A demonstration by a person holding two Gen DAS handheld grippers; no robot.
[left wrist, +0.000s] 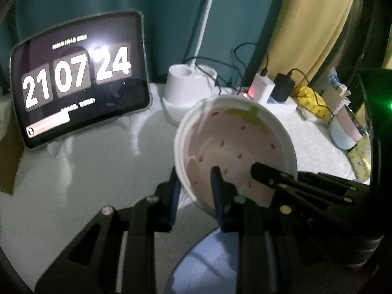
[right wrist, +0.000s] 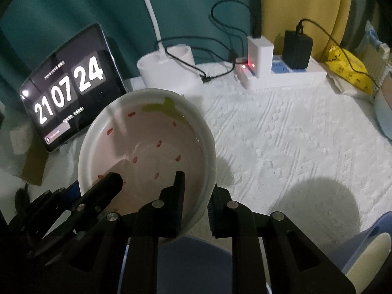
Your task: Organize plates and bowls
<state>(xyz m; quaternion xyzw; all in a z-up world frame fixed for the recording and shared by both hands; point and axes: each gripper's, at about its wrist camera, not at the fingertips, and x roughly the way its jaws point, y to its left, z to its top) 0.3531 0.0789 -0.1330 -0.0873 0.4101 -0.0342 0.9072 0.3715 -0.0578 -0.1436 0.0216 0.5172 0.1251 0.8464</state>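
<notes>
A white bowl with a pink strawberry pattern is held tilted above the table by both grippers. My left gripper is shut on the bowl's near left rim, one finger inside and one outside. My right gripper is shut on the bowl's near right rim the same way. The right gripper's finger shows in the left wrist view, and the left one's finger shows in the right wrist view. A blue plate lies below the bowl, also in the right wrist view.
A tablet clock leans at the back left. A white lamp base and a power strip with chargers stand behind. A yellow packet and a light blue dish lie at right. White textured cloth covers the table.
</notes>
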